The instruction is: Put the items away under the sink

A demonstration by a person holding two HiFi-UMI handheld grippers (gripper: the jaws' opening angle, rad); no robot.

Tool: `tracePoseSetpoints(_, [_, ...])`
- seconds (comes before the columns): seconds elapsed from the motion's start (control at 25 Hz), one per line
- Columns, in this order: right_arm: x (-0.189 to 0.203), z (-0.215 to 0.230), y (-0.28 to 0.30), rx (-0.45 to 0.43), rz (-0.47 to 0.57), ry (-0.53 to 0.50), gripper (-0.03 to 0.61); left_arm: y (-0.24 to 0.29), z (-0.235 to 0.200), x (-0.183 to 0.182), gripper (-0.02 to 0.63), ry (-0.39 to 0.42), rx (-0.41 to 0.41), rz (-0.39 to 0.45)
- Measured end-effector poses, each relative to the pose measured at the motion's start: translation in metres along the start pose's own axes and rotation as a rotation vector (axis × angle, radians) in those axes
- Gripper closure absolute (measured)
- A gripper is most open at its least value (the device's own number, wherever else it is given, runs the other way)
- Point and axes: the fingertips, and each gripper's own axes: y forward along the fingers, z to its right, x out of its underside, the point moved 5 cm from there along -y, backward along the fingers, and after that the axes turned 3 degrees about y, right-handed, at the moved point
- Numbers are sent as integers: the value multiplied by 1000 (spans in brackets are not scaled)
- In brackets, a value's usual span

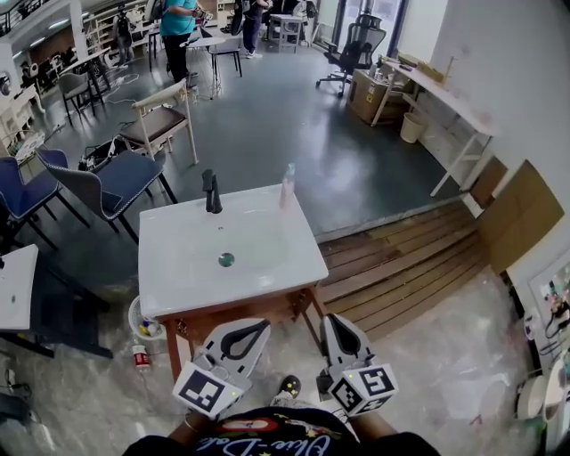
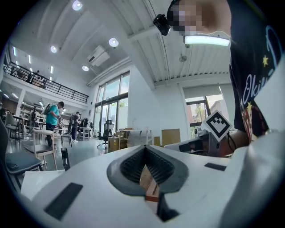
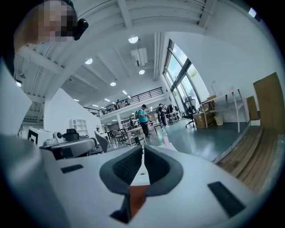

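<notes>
The left tool [image 1: 264, 325] and the right tool [image 1: 330, 321] are level and side by side at the near edge of the scene. Each has its jaws pressed together at the tips with nothing between them. Both point at the near side of one white sink [image 1: 267, 267], which stands just beyond them on a wooden frame [image 1: 240, 312]; the space under it cannot be seen from above.

On the sink there are three things: one black faucet [image 1: 212, 191] at the far rim, one drain [image 1: 226, 259] in the middle of the basin, and one pink bottle [image 1: 287, 183], upright at the far right corner. The rest of the sink top is bare.

On the floor left of the frame, a small bucket [image 1: 142, 322] sits tight beside the leg. One small bottle [image 1: 140, 357] with a red band lies just near of it.

Farther left stand two blue chairs [image 1: 116, 183] and the corner of a white tabletop [image 1: 13, 285]. One white chair [image 1: 165, 120] is beyond the sink. Right of the sink a plank floor [image 1: 401, 267] lies open, running to two cardboard panels [image 1: 517, 214] against the right wall. The wide grey floor behind the sink is open as far as a person [image 1: 178, 27] in a teal shirt standing among desks.
</notes>
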Motion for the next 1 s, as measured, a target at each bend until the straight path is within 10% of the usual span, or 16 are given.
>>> tracePoseSetpoints(1.0, [-28,63,24,-106,4,12,569,76,14,-19,607,26,-44,37])
